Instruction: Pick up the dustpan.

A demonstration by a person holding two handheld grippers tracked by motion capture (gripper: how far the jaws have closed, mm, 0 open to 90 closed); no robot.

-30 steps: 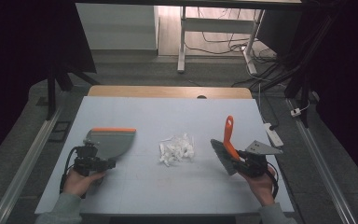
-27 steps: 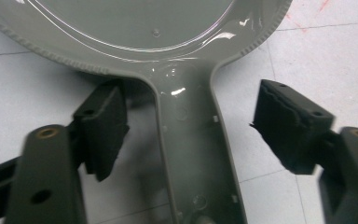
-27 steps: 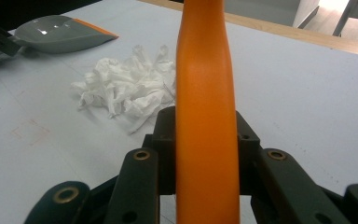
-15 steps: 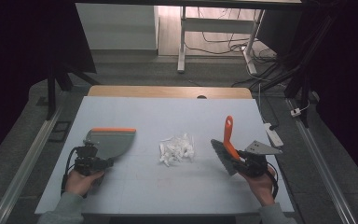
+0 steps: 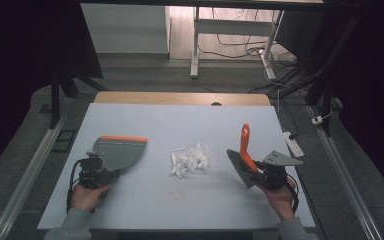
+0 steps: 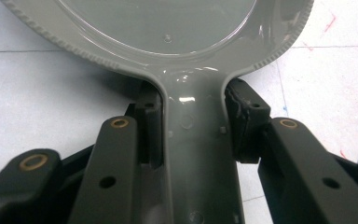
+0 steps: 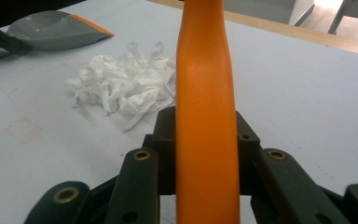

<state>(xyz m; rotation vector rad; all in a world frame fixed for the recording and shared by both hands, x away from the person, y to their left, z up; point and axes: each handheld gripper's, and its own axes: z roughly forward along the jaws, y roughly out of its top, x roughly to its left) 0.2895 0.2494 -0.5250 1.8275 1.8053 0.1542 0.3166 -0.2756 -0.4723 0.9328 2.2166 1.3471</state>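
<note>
A grey dustpan with an orange front lip lies flat on the left of the table. My left gripper holds its handle. The jaws have just been closing, and both pads now press the handle's sides, so the left gripper is shut. At the right, my right gripper is shut on the orange handle of a brush, held tilted with its grey bristles toward the table's middle. A pile of crumpled white paper lies between the two tools, touching neither.
The pale table has a wooden strip along its far edge. A white power strip lies by the right edge. Metal rails run along both sides. Bare tabletop surrounds the paper pile.
</note>
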